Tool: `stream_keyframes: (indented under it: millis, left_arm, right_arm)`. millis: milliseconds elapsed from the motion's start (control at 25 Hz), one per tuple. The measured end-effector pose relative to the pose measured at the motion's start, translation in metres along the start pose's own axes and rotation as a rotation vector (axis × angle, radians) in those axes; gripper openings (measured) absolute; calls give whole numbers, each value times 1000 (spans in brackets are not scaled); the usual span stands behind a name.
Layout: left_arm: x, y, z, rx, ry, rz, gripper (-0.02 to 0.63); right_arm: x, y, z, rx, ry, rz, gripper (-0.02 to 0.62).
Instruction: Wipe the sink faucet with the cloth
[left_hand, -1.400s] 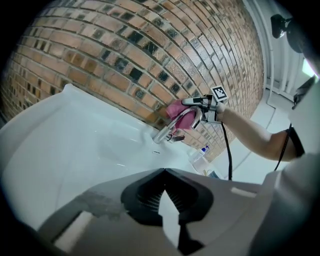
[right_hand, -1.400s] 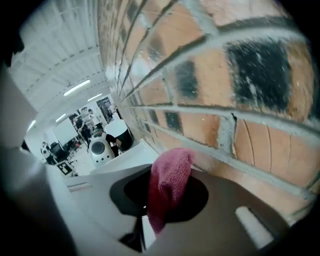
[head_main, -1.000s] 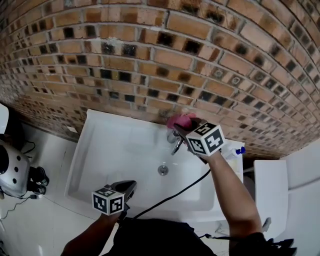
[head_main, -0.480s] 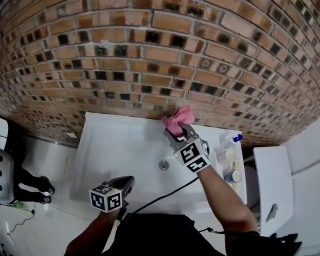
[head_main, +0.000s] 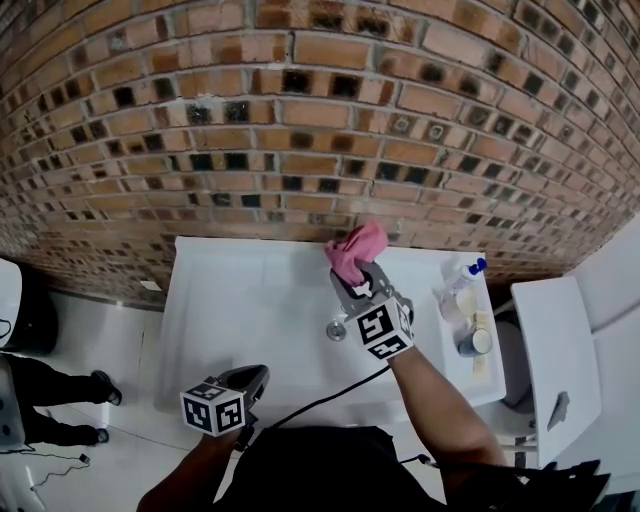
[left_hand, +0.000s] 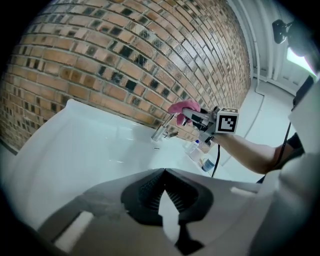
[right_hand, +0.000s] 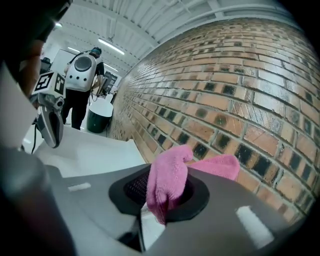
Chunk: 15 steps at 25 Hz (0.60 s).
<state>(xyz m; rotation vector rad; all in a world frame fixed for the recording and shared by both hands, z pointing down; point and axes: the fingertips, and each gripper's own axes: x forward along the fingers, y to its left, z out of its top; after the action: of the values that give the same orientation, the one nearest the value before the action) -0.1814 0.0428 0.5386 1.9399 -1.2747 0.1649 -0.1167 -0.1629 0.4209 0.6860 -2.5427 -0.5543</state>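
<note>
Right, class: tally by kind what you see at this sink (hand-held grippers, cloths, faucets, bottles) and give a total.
hand-held gripper: 2 (left hand-held gripper, right hand-held gripper)
cloth: 1
faucet: 1
bottle: 1
total: 5

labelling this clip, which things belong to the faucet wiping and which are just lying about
In the job: pink cloth, shut in the right claw; faucet; sink.
Lying about: spray bottle and small container at the sink's right end; left claw, shut and empty.
</note>
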Motion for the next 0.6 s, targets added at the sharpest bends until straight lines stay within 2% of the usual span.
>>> stream_keyframes:
  millis: [240,600]
  left_arm:
    - [-2,-1,-2,4,18,-17,3]
    - [14,-12,-3,40,61,-68,5]
  right_arm:
    - [-3,7,-3,25,6,-41,61]
    - [-15,26,-20,182,14,7,55]
